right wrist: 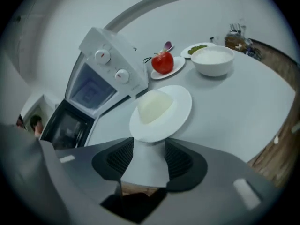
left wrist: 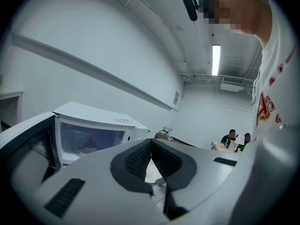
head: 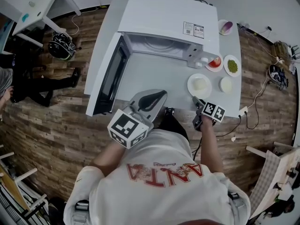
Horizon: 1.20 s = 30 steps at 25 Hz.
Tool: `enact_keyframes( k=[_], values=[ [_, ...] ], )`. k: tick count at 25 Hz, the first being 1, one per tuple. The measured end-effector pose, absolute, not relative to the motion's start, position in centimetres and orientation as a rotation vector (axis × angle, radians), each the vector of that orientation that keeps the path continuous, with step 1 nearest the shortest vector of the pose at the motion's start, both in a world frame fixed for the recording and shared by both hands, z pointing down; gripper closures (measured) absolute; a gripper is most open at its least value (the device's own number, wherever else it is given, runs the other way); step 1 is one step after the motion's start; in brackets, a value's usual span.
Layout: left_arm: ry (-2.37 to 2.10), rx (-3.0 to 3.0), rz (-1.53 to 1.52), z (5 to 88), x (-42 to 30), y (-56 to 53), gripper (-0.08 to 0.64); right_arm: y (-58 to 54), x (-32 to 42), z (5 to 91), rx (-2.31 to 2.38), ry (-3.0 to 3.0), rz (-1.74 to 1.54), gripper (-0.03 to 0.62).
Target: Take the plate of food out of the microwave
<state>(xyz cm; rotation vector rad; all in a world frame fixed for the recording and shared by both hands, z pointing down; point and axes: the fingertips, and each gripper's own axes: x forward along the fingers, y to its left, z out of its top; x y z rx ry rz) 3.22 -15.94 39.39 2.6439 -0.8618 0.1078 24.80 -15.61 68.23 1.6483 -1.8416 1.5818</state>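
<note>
The white plate (head: pixel 199 86) with a pale mound of food (right wrist: pixel 152 106) rests on the white table (head: pixel 159 76), right of the microwave's mouth. My right gripper (head: pixel 195 101) is just in front of it, open. In the right gripper view the plate (right wrist: pixel 182 108) lies just beyond the right gripper (right wrist: pixel 149 143), and the pads do not touch it. The microwave (head: pixel 164 18) stands with its door (head: pixel 110 76) swung wide to the left. My left gripper (head: pixel 161 93) hovers at the table's near edge, its jaws shut and empty, pointing past the microwave (left wrist: pixel 93 125).
Behind the plate sit a dish with a red fruit (head: pixel 215 62), a dish of green food (head: pixel 232 65), a white bowl (head: pixel 226 84) and a dish with something purple (head: pixel 226 27). The glass turntable (head: pixel 157 43) shows inside the microwave. A person (head: pixel 4 83) is at the far left.
</note>
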Motion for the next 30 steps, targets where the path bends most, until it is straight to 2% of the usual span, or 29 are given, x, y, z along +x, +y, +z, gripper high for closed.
enact_keyframes(
  k=[6,10,13,15,24,30],
  values=[
    [-0.875,2.639,0.094,39.2,2.6,-16.0,0.551,-14.7,21.8,66.9,1.473,-1.87,1.54,0.425],
    [-0.902,2.643,0.068,38.4,1.8,-16.2,0.551,-16.7,19.3,62.3,1.466,-2.043,1.431,0.493],
    [-0.929,2.656,0.052,37.7,1.2,-16.4,0.551,-19.0,17.4,57.1,1.49,-2.224,1.27,0.565],
    [-0.958,2.671,0.046,37.2,0.6,-16.7,0.551,-20.3,15.9,53.0,1.489,-2.373,1.136,0.589],
    [-1.11,2.75,0.06,34.4,-1.7,-17.5,0.551,-20.4,9.8,36.9,1.39,-2.815,0.521,0.591],
    [-1.144,2.744,0.031,33.7,-2.6,-18.0,0.551,-18.6,8.5,31.6,1.366,-2.854,0.242,0.591]
  ],
)
